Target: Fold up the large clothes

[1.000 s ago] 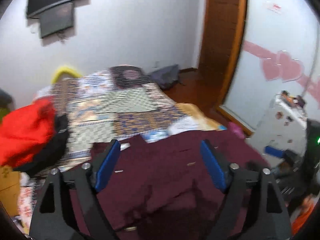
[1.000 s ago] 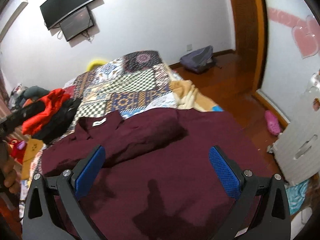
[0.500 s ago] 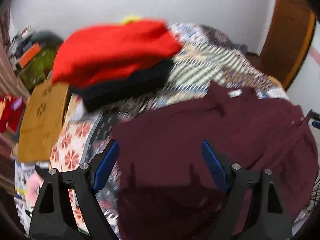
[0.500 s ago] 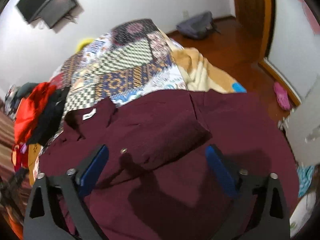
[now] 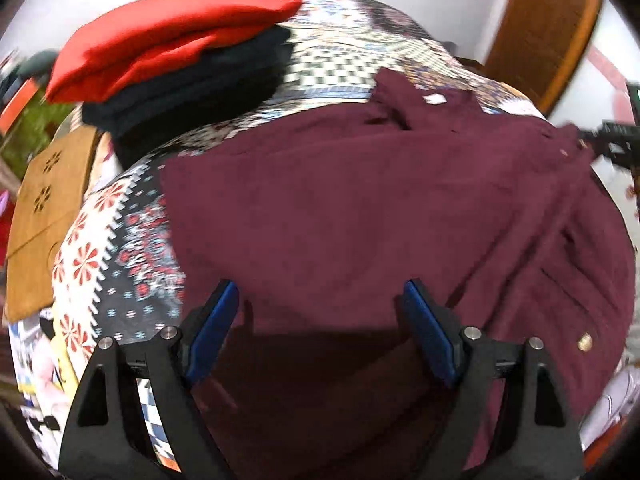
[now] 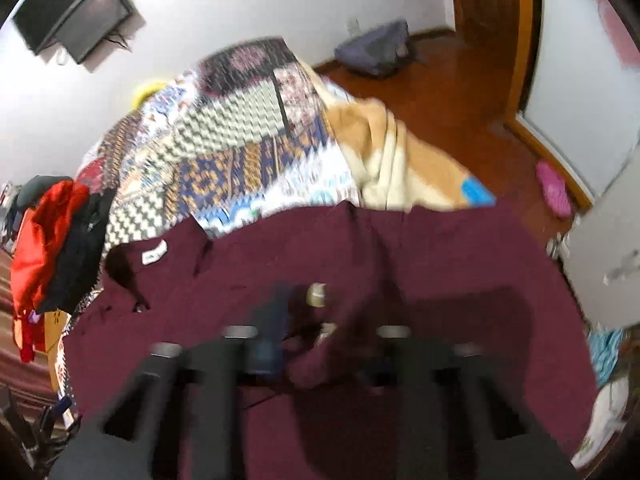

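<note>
1. Fabric first: the maroon shirt lies spread on the patchwork bedspread; your right gripper has clamped shut on a bunched fold near its buttons, possibly catching several layers.
2. Your left gripper hangs wide open, holding nothing. Lifting one-handed could drag and skew the shirt toward the folded red garment.

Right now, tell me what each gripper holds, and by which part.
The right gripper is shut on a bunched fold of the maroon shirt, near its button edge. The left gripper holds nothing.
</note>
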Demonstrator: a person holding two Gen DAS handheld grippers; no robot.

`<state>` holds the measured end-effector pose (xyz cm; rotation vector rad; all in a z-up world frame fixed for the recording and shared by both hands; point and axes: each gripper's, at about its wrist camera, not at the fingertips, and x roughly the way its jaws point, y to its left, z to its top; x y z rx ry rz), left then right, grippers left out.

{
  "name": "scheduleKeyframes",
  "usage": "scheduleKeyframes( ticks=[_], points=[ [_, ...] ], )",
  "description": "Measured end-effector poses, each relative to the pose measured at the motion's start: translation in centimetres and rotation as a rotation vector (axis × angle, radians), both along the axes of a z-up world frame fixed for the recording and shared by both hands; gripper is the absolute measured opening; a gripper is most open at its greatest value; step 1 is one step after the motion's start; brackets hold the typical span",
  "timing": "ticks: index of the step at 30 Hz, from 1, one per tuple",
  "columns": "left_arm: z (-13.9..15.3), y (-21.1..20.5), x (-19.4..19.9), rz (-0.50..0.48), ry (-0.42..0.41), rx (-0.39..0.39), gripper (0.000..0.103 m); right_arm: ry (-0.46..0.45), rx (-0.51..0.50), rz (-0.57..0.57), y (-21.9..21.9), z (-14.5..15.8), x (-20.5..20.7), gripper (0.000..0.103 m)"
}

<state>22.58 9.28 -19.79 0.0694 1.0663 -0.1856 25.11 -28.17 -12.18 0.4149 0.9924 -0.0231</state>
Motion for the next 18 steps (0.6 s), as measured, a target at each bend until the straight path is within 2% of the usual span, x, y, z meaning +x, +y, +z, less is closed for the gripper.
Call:
scheduleKeyframes(
  ticks=[4,7,12,15,18],
  points=[
    [0.5,-2.1,-0.8,-0.045,-0.012,0.017,0.084,-0.12,0.042,0.014,-1.2,3.4,-2.2,0.012],
    [0.8,-3.0,-1.4,-0.061,-0.013,0.004,0.084,-0.166,-0.021,0.031,-1.1,4.4,-4.0,0.011],
    [0.3,-4.6,-2.9,-0.084,-0.009,0.017,0.084,-0.103,-0.161,0.044,-0.6,1.2,-5.5,0.011],
    [0.1,-4.9,-3.6,-0.061,-0.016,0.031,0.084,-0.036,-0.128,0.021,-1.7,-1.5,-5.9,0.012],
    [0.2,-4.7,-3.9,-0.029,-0.014,0.012,0.084,-0.027,-0.075,-0.037,-2.8,-2.6,-6.9,0.021]
  ],
)
